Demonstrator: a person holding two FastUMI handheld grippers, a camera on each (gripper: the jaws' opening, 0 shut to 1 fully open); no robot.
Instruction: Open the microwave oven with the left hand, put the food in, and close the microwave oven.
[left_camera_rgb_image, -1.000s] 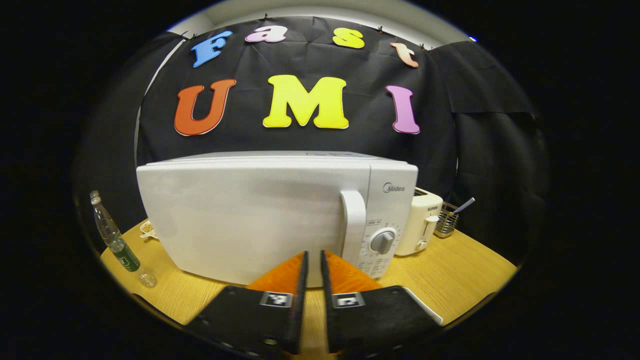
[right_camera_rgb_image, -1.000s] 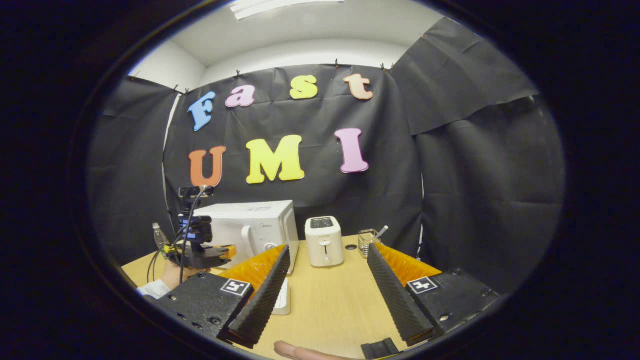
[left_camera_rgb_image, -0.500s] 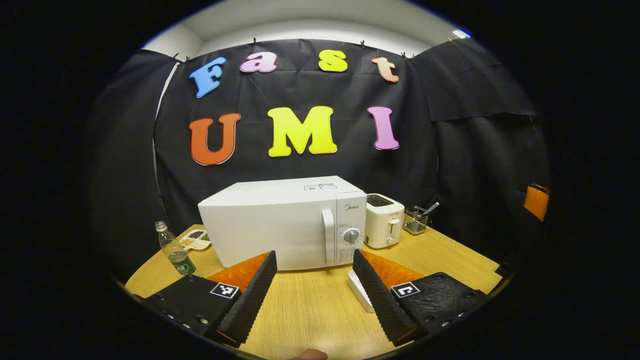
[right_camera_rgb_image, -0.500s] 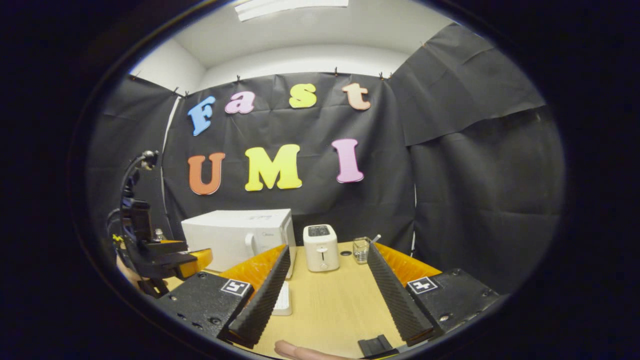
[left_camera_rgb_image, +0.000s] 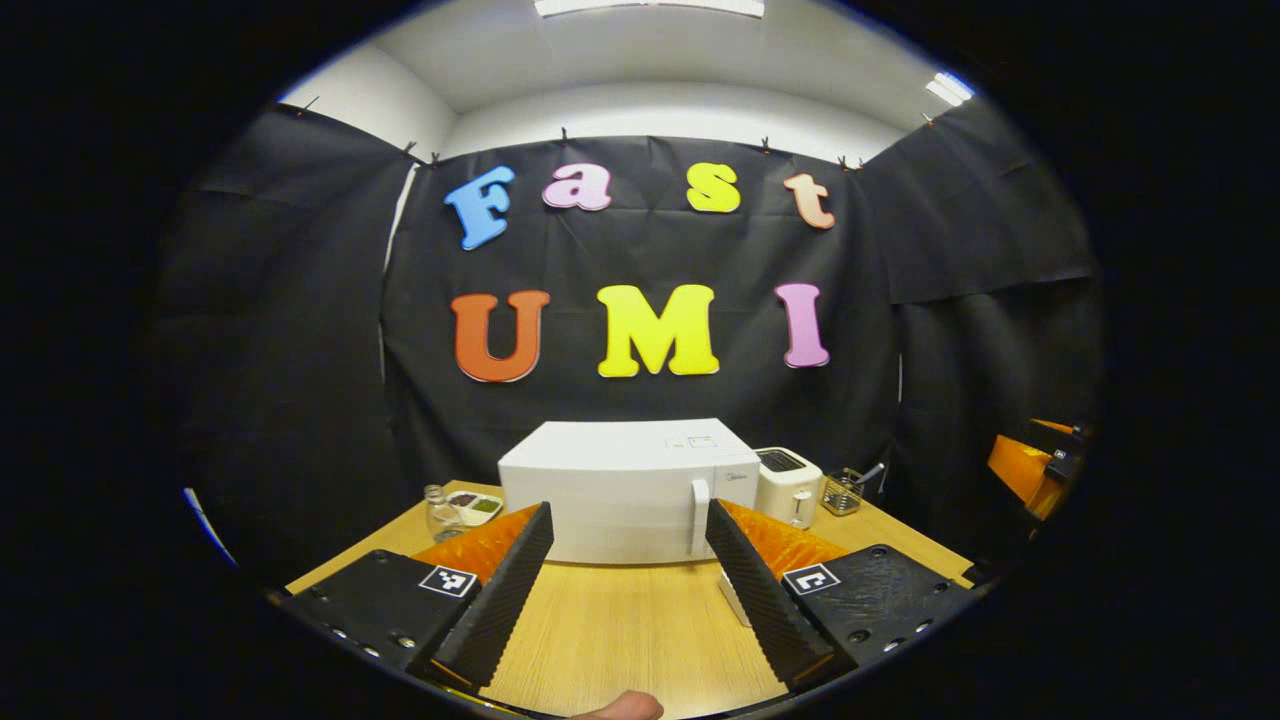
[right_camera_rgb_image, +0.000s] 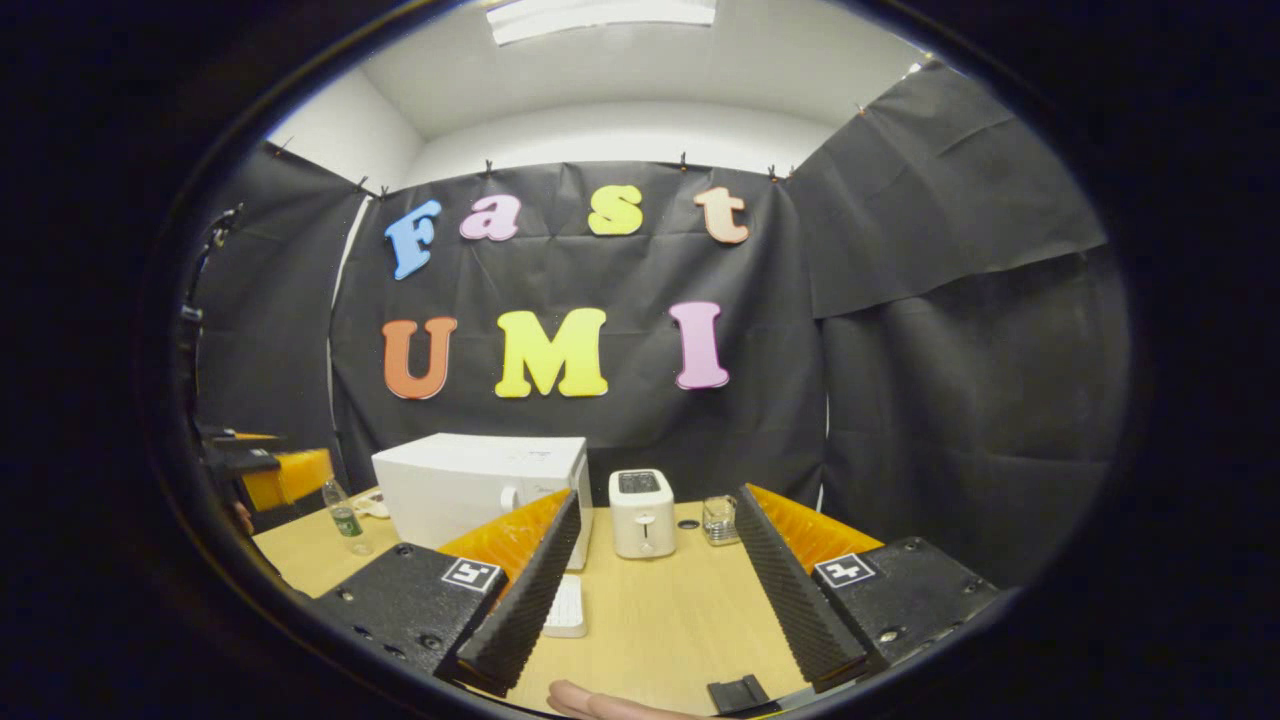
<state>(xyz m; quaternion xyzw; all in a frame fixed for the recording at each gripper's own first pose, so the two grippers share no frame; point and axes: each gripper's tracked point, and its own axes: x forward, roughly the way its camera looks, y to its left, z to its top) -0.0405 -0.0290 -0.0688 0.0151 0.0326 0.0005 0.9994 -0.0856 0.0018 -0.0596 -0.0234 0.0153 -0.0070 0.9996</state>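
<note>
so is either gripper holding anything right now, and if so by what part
Nothing is held. The left gripper and the right gripper are both open with only bare table between their fingers, back from the closed microwave.

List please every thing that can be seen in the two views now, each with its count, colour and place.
microwave oven: one, white, back middle of the table, door closed.
toaster: one, white, right of the microwave oven.
wire holder: one, metal, right of the toaster, with a utensil in it.
bottle: one, clear with a green label, left of the microwave oven.
divided dish: one, white, behind the bottle, with food in it.
flat white object: one, on the table in front of the microwave oven.
table: one, light wood.
left hand-held gripper: one, open, holding nothing.
right hand-held gripper: one, open, holding nothing.
</note>
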